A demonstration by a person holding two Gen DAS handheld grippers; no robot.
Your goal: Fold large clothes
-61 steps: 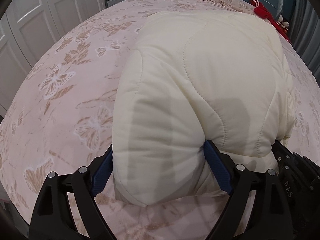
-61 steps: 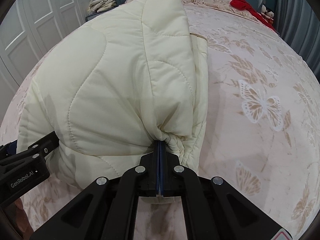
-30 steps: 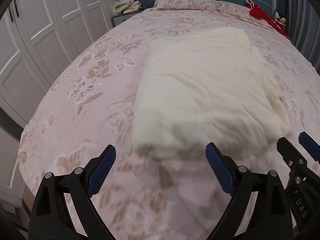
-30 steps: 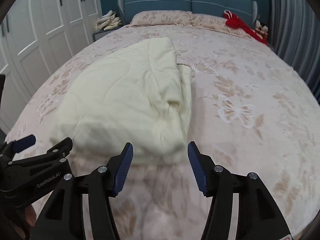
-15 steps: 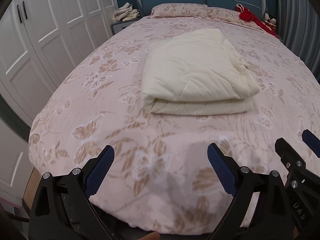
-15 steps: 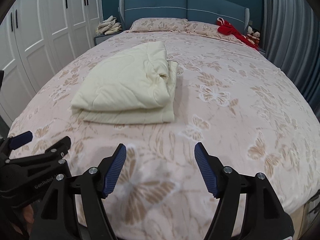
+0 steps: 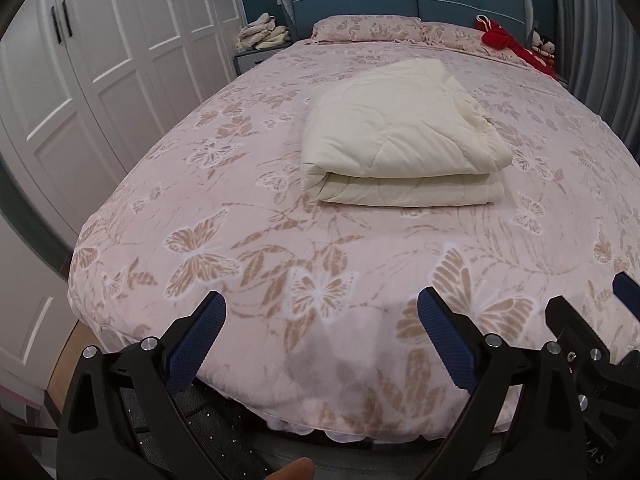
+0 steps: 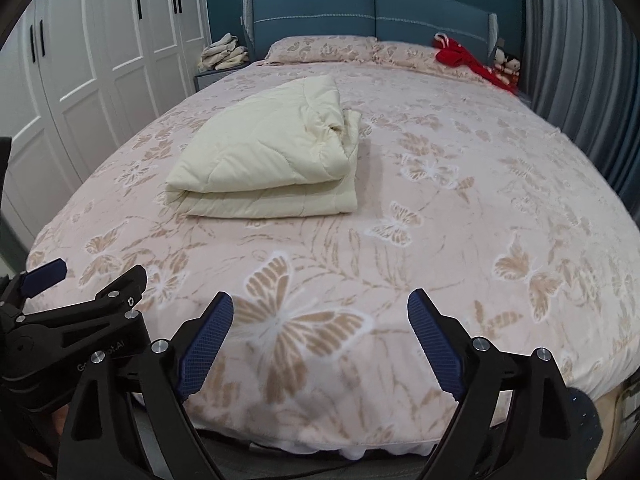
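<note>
A cream quilted garment lies folded into a thick rectangle on the pink butterfly bedspread, its folded edge toward me. My left gripper hangs open over the foot of the bed, well short of the bundle, nothing between its blue pads. In the right wrist view my right gripper is also over the foot edge, jaws still opening, with only bedspread showing between them. Each gripper shows at the edge of the other's view.
White wardrobe doors line the left side. A blue headboard, pillows, a red garment and small dolls are at the far end. Folded cloths sit on a nightstand. Grey curtains hang at right.
Both grippers let go of the cream garment and drew back toward the foot of the bed. The right jaws went from shut to wide. The bundle lies still, farther away.
</note>
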